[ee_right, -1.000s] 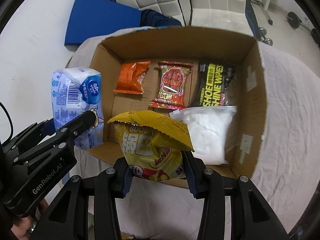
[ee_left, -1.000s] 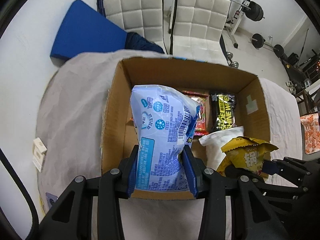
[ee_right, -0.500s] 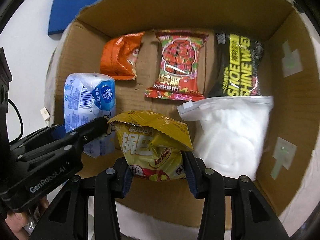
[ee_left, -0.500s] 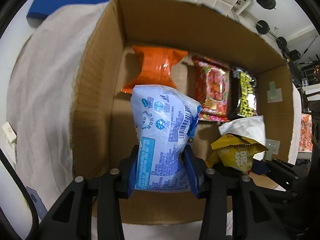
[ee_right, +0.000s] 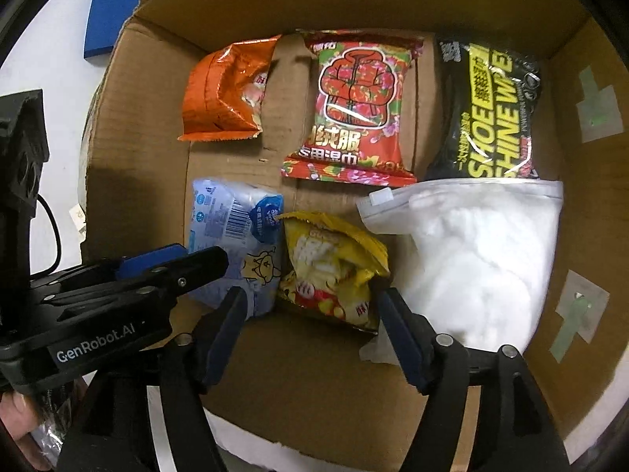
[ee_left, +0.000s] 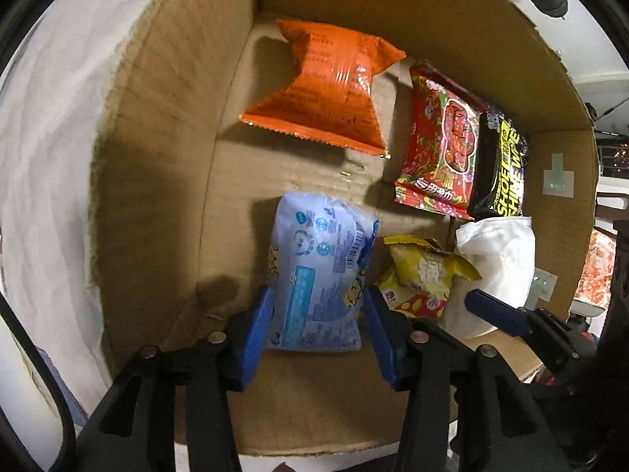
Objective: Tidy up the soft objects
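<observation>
Both grippers reach down into an open cardboard box. My left gripper is open, its jaws spread on either side of a pale blue tissue pack that lies on the box floor; the pack also shows in the right wrist view. My right gripper is open around a yellow snack bag that rests on the floor beside the tissue pack; the bag also shows in the left wrist view.
Along the far wall lie an orange bag, a red wet-wipe pack and a black shoe-wipe pack. A white zip bag lies at the right. A grey cloth lies under the box.
Both grippers went down into the box. The left opened and let go of the tissue pack; the right opened and let go of the yellow bag. Both packs now rest on the box floor.
</observation>
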Demonstrator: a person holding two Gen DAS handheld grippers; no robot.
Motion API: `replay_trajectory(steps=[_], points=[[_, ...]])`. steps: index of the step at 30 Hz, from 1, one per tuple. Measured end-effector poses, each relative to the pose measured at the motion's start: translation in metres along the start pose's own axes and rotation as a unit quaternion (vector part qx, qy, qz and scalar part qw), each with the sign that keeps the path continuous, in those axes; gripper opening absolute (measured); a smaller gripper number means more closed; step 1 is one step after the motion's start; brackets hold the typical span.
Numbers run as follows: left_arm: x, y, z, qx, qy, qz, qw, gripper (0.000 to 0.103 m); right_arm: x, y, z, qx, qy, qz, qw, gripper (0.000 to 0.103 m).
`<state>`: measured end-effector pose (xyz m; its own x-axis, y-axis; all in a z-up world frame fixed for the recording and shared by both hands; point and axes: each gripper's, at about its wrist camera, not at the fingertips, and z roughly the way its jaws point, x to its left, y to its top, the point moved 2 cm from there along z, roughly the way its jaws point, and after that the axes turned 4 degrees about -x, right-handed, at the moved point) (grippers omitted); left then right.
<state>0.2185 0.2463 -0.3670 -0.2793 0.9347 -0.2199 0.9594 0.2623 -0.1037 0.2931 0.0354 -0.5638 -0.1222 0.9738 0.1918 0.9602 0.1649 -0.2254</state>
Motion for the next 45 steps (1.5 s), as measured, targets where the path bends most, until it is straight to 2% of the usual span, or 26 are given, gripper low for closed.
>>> replay_trajectory(steps=[8, 11, 14, 15, 18, 21, 29, 34, 41, 45], points=[[-0.014, -0.009, -0.032, -0.044, 0.026, 0.024, 0.9984, 0.05, 0.005, -0.005, -0.039, -0.025, -0.028, -0.009, 0.999, 0.08], [-0.022, -0.013, -0.048, -0.065, 0.033, 0.035, 0.9967, 0.057, 0.004, -0.006, -0.054, -0.037, -0.041, -0.011, 0.998, 0.08], [-0.033, -0.017, -0.062, -0.086, 0.036, 0.045, 0.9946, 0.059, -0.001, -0.008, -0.068, -0.049, -0.058, -0.01, 0.997, 0.083], [-0.035, -0.02, -0.067, -0.093, 0.039, 0.048, 0.9938, 0.072, -0.002, -0.009, -0.071, -0.053, -0.063, -0.009, 0.997, 0.089], [-0.043, -0.016, -0.08, -0.116, 0.05, 0.058, 0.9903, 0.093, -0.009, -0.011, -0.083, -0.068, -0.079, -0.002, 0.995, 0.102], [-0.051, -0.015, -0.088, -0.141, 0.07, 0.066, 0.9853, 0.097, -0.016, -0.009, -0.089, -0.075, -0.087, 0.007, 0.993, 0.103], [-0.056, -0.019, -0.096, -0.157, 0.076, 0.069, 0.9822, 0.098, -0.028, -0.013, -0.105, -0.089, -0.102, 0.018, 0.991, 0.103], [-0.069, -0.032, -0.115, -0.186, 0.088, 0.077, 0.9755, 0.098, -0.032, -0.024, -0.127, -0.098, -0.093, 0.023, 0.991, 0.103], [-0.092, -0.079, -0.18, -0.254, 0.088, 0.08, 0.96, 0.098, -0.027, -0.067, -0.205, -0.154, -0.084, 0.023, 0.984, 0.103], [-0.109, -0.109, -0.219, -0.283, 0.083, 0.094, 0.9509, 0.098, -0.021, -0.101, -0.257, -0.195, -0.094, 0.016, 0.976, 0.103]])
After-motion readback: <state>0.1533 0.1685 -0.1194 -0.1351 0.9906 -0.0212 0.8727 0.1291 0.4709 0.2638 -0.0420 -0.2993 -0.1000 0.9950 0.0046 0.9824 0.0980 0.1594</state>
